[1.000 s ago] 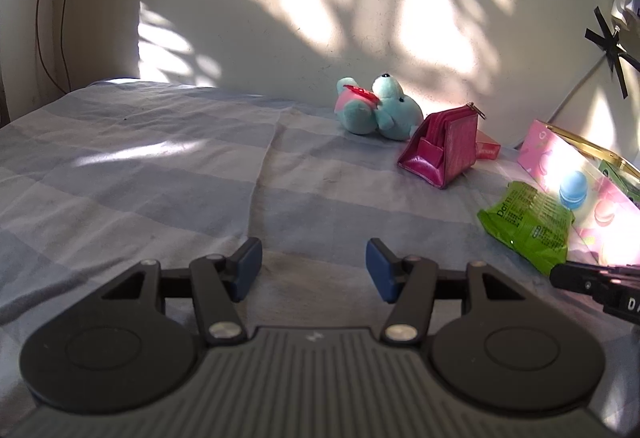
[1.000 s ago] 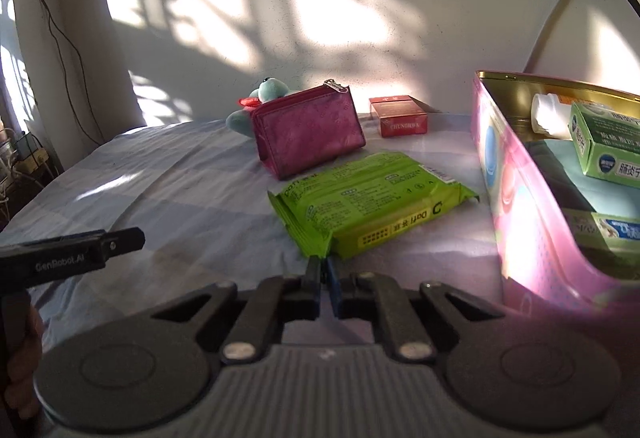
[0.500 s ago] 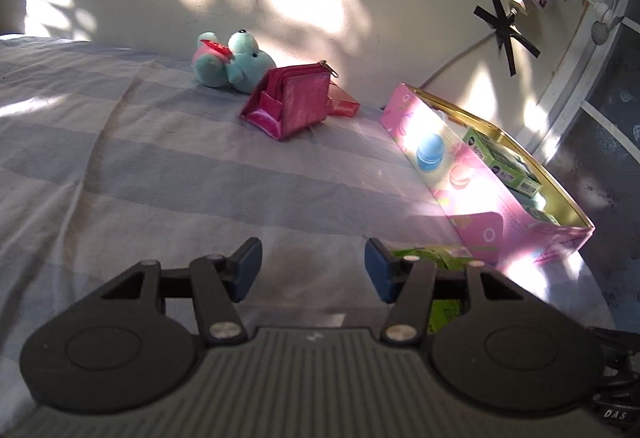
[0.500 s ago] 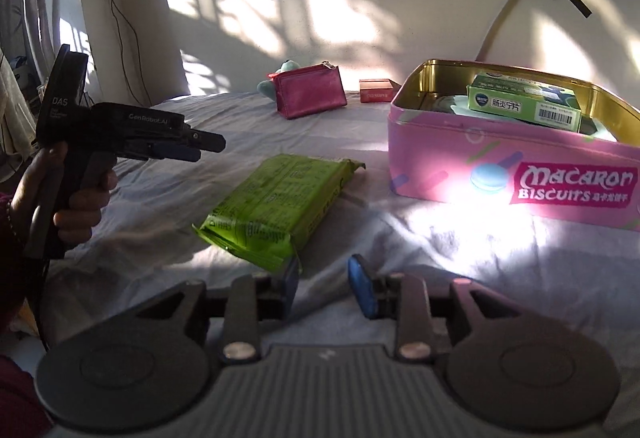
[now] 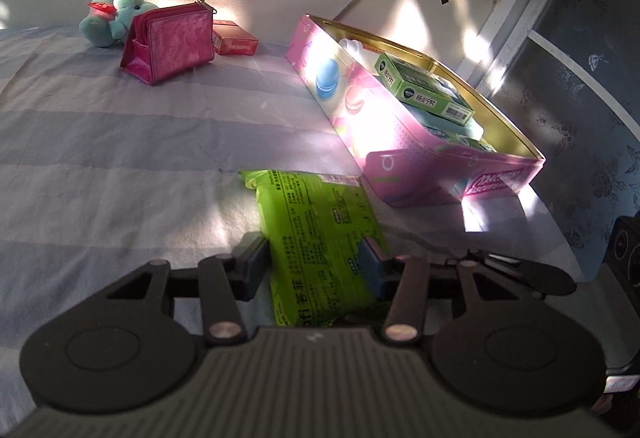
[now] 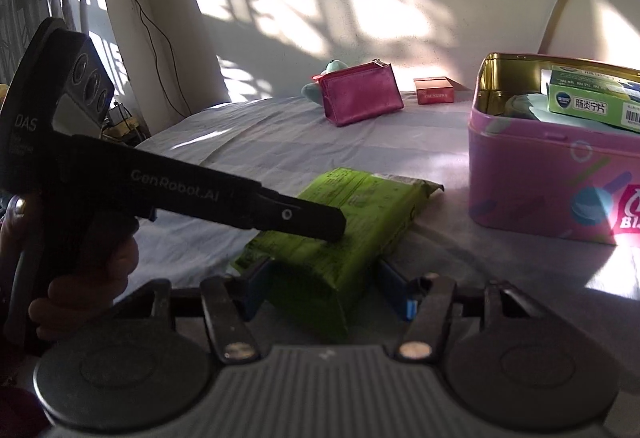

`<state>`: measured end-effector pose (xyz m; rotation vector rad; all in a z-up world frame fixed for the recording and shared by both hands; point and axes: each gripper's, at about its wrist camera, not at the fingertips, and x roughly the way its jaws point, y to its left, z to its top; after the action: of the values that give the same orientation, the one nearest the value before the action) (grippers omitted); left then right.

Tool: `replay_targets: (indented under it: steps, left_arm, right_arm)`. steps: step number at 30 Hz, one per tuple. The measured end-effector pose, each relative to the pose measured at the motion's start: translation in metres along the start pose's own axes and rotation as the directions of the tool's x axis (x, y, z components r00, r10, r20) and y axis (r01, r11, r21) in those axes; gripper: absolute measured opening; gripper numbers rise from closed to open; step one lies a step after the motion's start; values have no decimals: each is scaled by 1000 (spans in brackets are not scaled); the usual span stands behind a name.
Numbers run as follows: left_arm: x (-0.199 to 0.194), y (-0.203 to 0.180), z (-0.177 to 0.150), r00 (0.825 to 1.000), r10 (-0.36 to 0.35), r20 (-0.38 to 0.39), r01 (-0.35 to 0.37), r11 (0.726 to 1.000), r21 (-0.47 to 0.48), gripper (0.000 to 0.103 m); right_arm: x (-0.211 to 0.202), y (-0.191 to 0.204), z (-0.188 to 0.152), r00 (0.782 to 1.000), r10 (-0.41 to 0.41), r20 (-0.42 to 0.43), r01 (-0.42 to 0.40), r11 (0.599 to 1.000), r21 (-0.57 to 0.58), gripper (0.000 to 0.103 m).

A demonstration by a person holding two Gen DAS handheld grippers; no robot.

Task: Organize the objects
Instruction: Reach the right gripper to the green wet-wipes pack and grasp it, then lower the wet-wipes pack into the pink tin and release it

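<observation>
While both jaws straddle the green packet (image 5: 320,238), the pink tin (image 5: 420,157) sits just beside it.

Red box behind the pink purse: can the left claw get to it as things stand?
Probably not at once: the left claw is shut on the green pack. The red box lies by the wall, otherwise unobstructed.

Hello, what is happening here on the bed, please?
A person is tidying things on a striped bed sheet. The left tool has closed on a green packet; the right tool has just been opening, with the packet's other end between its pads. A pink tin, partly filled, stands nearby. A pink purse lies farther back.
</observation>
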<state>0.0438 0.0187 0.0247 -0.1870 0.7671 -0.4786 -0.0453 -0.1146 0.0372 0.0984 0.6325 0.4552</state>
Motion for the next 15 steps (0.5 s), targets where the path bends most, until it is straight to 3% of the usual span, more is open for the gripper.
replay_targets:
  steps: [3, 6, 10, 15]
  left_arm:
    - [-13, 1, 5, 1000, 3, 26, -3, 1000, -5, 51]
    - [-37, -2, 15, 995, -32, 94, 33, 999, -13, 51]
    - [-48, -27, 41, 979, -60, 193, 55, 998, 34, 51]
    - [-21, -73, 73, 962, -103, 254, 69, 988, 141, 51]
  right_arm:
    - [-4, 8, 1, 999, -15, 40, 16, 999, -31, 55]
    - [-23, 13, 7, 991, 7, 137, 0, 999, -51, 55]
    - [-47, 13, 23, 963, -19, 268, 43, 995, -86, 55]
    - [-70, -14, 44, 919, -131, 371, 174, 981, -84, 55]
